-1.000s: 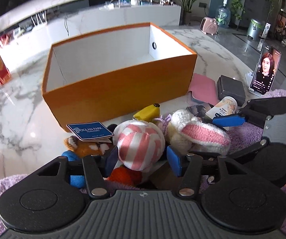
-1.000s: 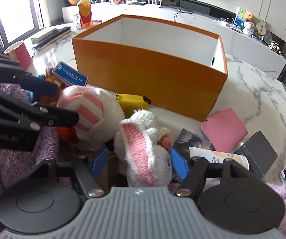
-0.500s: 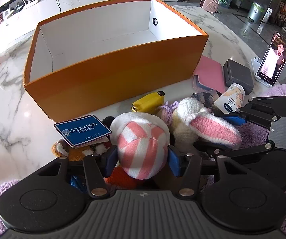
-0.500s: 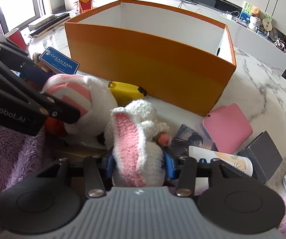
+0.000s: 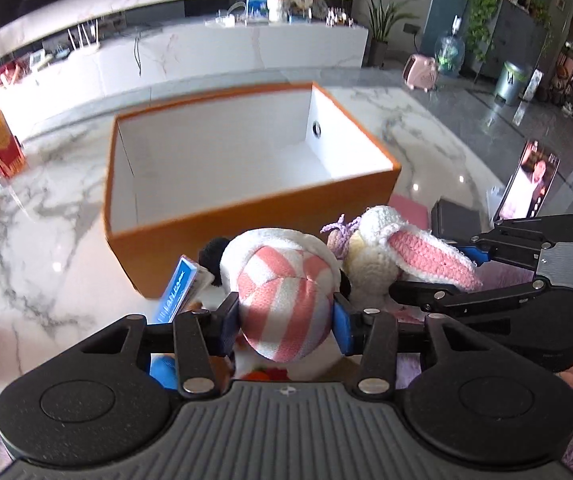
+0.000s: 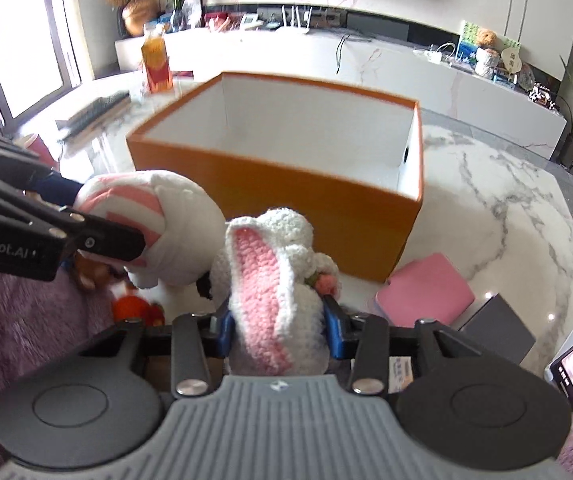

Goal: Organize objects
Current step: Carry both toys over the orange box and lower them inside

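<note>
Gripping soft toys, left gripper clenches a pink-striped plush and right gripper a crocheted bunny, both raised toward the empty orange box, presumably for dropping in.

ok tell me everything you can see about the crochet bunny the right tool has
The crochet bunny looks hand-knitted from white yarn, with a floppy ear lined in pink hanging down its front and a small orange-pink yarn flower at its side. A purple yarn bow shows in the left wrist view. The right tool is shut on its body, a blue pad pressing each side. It is held in front of the open orange box, close beside the pink-striped plush.
</note>
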### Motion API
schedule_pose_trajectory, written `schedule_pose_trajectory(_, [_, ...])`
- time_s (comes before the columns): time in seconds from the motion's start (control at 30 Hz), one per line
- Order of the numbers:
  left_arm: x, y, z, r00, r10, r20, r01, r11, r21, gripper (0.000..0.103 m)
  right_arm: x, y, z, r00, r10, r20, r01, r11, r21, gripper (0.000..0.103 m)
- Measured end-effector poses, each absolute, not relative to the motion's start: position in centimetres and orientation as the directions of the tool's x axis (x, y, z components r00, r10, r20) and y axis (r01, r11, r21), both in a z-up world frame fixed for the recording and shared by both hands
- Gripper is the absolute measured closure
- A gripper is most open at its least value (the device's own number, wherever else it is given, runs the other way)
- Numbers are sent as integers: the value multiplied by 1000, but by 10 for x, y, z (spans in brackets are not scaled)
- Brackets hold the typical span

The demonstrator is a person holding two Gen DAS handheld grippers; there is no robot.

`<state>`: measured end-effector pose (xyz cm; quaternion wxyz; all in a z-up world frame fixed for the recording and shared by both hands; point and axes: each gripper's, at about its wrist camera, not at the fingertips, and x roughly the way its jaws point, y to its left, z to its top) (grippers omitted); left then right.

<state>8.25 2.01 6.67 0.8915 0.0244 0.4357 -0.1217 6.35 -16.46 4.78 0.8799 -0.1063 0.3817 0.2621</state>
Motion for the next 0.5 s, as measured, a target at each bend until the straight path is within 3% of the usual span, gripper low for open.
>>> schedule_pose_trajectory(0.27, [99,28,123,742,-159,-651,212,977,4,49,86,-160,112,679,445,-584,-511,857,58,58])
schedule_pose_trajectory(0.5, [132,28,134,807,-84,-584,157,985,75,49,138,-139,136,719,460,-520,-457,878,146,58])
